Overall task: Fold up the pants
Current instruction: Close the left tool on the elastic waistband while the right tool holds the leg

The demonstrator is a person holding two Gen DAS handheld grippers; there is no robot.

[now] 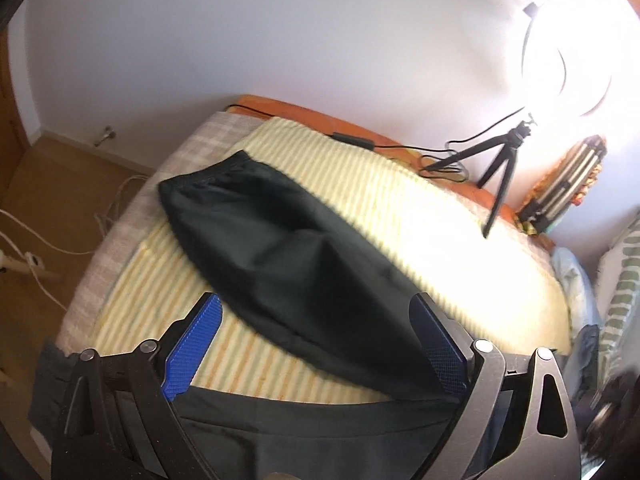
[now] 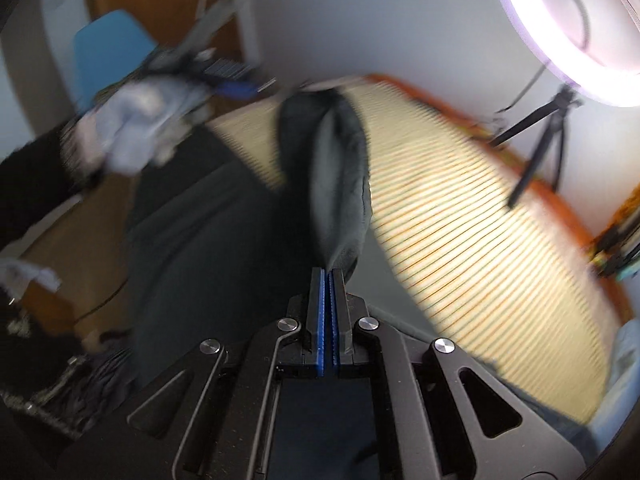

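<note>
Black pants [image 1: 288, 252] lie on a yellow striped cover [image 1: 384, 208], waistband at the far left, the legs running toward me. My left gripper [image 1: 316, 344] is open, its blue pads wide apart, just above the near part of the pants and holding nothing. In the right wrist view my right gripper [image 2: 329, 276] is shut on a fold of the pants [image 2: 336, 168], which stretch away from the fingertips and are lifted off the striped cover [image 2: 480, 232]. That view is motion-blurred.
A ring light [image 1: 568, 44] on a black tripod [image 1: 504, 164] stands at the bed's far right, with cables [image 1: 360, 142] along the orange edge. More dark fabric [image 1: 304, 432] hangs over the near edge. Wooden floor with white cords [image 1: 44, 248] lies left. A blue chair [image 2: 108, 52] and piled clothes [image 2: 140, 124] stand beyond.
</note>
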